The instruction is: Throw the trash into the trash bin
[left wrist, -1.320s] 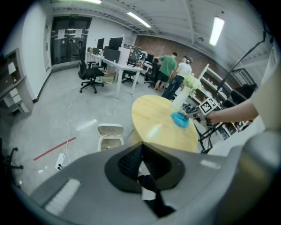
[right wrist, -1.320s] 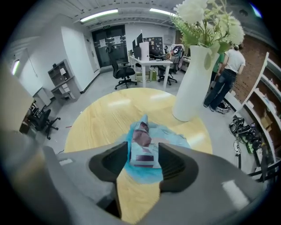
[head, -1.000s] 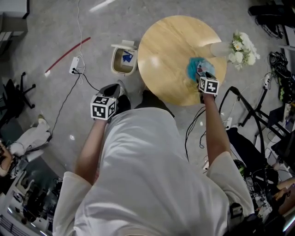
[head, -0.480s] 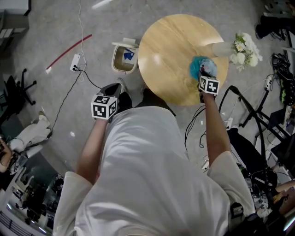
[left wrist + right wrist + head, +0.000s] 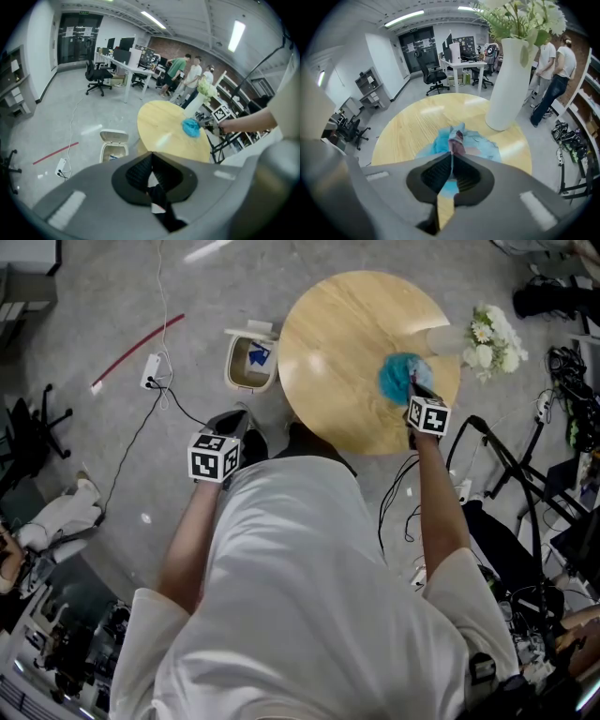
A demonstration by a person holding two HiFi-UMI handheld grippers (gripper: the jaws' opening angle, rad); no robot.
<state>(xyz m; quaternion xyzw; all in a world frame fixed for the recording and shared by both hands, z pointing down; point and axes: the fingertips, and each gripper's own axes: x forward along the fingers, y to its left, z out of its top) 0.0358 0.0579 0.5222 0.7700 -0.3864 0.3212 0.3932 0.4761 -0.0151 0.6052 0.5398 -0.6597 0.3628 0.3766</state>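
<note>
Wooden desk [image 5: 337, 334]: crumpled blue trash [image 5: 396, 379] at 3 o'clock, likely light, soft. Right gripper [image 5: 451, 157] just clamped on its raised fold. Left gripper [image 5: 151, 174] jaws together, empty.

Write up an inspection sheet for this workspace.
Surface: round wooden table, light wood.
Job's things: blue trash on the table; trash bin on the floor beside it, lid open.
Clutter: white vase of flowers on the table.
Tools: left tool shut, empty, off the table; right tool has just closed on the blue trash.
Cables: power strip with white cable on the floor; black cables right of the table.
Surroundings: red tape on the floor; people standing by desks.
</note>
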